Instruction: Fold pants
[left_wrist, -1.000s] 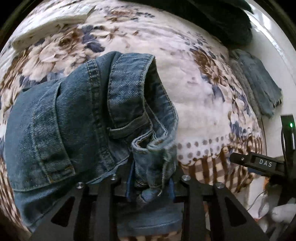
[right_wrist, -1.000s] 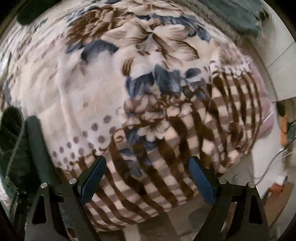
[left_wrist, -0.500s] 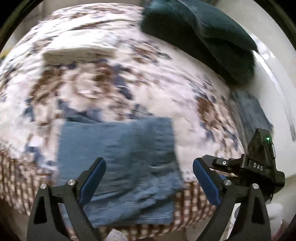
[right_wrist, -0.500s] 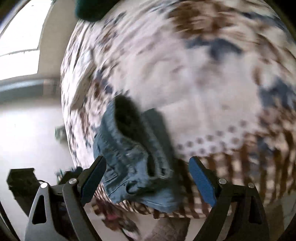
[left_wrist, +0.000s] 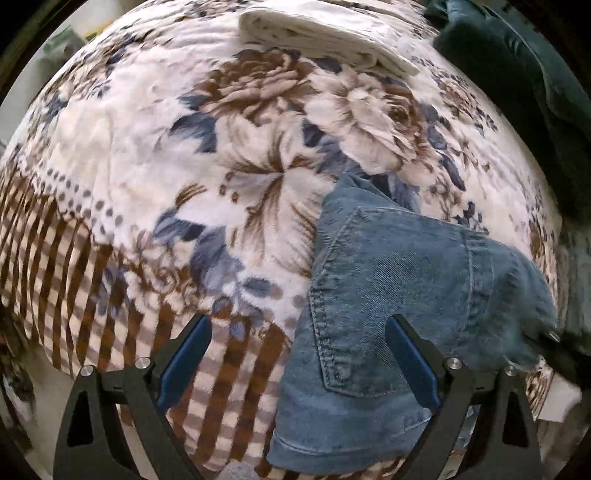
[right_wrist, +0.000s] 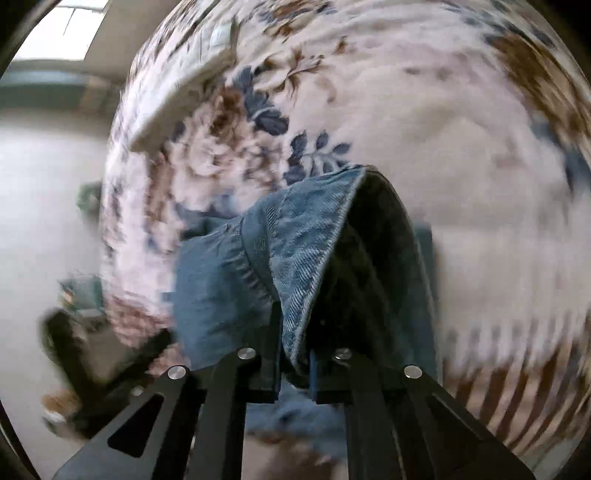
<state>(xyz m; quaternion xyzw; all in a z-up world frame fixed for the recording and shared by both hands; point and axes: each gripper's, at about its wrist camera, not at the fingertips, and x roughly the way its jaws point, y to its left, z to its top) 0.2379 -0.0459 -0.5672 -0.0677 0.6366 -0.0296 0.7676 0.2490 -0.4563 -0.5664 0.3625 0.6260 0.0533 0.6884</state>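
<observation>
- Lying on the bed: denim pants (left_wrist: 399, 295), folded into a compact bundle, at about 4 o'clock in the left wrist view, near the checked border of the floral blanket (left_wrist: 184, 166).
- Left hand-held gripper (left_wrist: 299, 362): jaws spread wide, holding nothing; it hovers over the blanket at 6 o'clock, with the bundle's pocket side running past its right finger. Judged free so it can take the next edge.
- Right hand-held gripper (right_wrist: 293, 369): jaws closed tight on a hemmed denim edge, which rises from 6 o'clock toward the centre of the right wrist view. The cloth tents upward with a dark hollow beneath, so the layer is probably lifted to carry it over or straighten it.
- Folded white cloth (left_wrist: 321, 37): at 12 o'clock, well apart from the pants.
- Dark teal bedding (left_wrist: 517, 55): at 2 o'clock along the far edge.
- Caution: the right wrist view is motion-blurred; how much of the bundle hangs from the grip cannot be told.
</observation>
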